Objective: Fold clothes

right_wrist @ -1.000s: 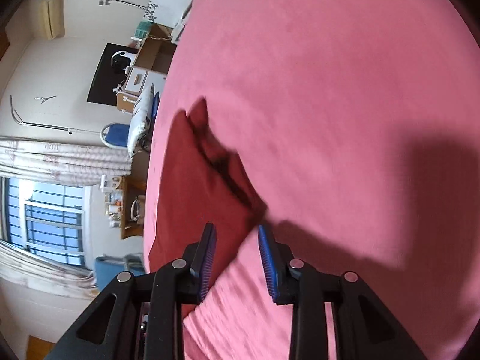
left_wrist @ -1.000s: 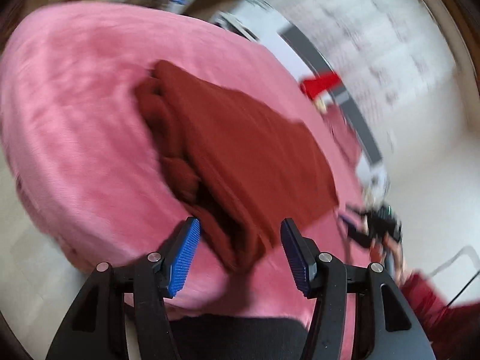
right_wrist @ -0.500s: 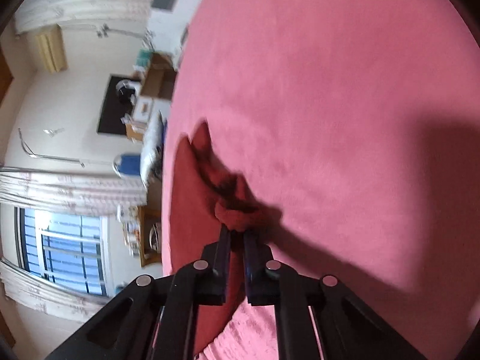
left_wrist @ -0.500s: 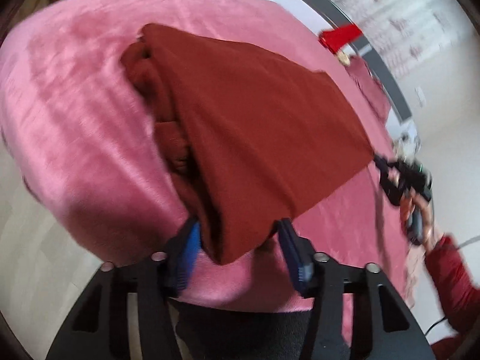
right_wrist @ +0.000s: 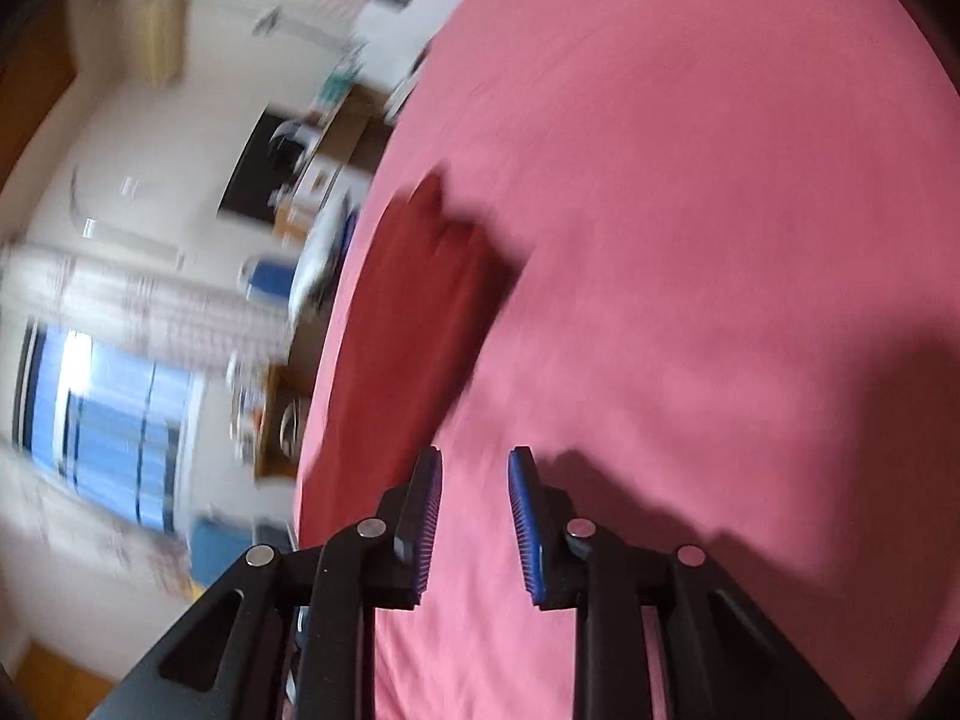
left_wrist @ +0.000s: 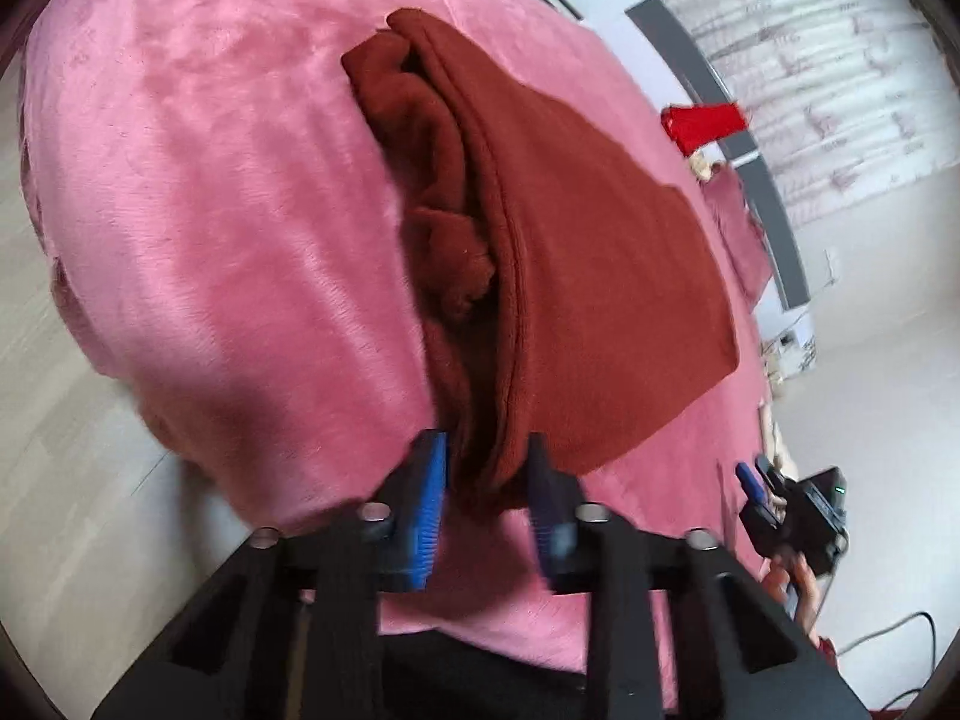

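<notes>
A folded garment [left_wrist: 576,276] lies on a bed [left_wrist: 210,210], its near edge between the fingers of the left gripper [left_wrist: 486,498], with a bunched part along its left side. Seen from the left wrist, the right gripper [left_wrist: 780,516] sits lower right of the garment, over the bed's edge; in its own view the right gripper [right_wrist: 474,516] hangs above bare bedding, the garment [right_wrist: 414,324] ahead and to its left, apart from it. Furniture [right_wrist: 312,180] and a window [right_wrist: 102,414] stand beyond the bed's left edge
</notes>
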Motion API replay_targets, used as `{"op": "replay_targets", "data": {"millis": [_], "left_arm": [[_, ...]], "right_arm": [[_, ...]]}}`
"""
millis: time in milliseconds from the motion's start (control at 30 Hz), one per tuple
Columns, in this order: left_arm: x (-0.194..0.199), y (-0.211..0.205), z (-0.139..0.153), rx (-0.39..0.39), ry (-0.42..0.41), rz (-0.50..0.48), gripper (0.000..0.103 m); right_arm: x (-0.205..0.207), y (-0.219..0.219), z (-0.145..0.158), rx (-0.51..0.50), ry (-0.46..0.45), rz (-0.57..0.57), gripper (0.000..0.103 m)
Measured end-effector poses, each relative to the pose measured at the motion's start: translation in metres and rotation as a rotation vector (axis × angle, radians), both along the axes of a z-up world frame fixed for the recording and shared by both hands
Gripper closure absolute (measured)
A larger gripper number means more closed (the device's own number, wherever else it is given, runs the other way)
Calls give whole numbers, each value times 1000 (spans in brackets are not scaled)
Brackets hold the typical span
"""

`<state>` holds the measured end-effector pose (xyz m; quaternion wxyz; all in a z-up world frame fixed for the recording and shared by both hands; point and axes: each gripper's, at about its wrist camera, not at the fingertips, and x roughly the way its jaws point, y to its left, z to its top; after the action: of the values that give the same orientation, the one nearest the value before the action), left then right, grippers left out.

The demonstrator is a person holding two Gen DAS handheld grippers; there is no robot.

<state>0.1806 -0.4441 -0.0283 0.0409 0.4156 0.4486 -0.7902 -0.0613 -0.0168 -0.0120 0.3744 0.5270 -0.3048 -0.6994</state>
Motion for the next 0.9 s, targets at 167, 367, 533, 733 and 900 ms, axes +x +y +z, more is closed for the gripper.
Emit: {"op": "replay_targets", "data": {"millis": [167,367,533,733,900], "left_arm": [[-4,11,3,-56,-34,-24,86],[36,21,32,-148,-31,2,81],[48,48,91,-345,10,130,30],[24,76,152,-553,-52,210,22],[-17,113,178,-635,-47,161,22]], "right_arm": [[53,-18,4,25,-2,80,79],[76,-38,29,58,23,161,77],[84,-79,73,265,224,275,76],[88,-127,125,460,462,345,73],[92,-162,152,591,571,363,54]]}}
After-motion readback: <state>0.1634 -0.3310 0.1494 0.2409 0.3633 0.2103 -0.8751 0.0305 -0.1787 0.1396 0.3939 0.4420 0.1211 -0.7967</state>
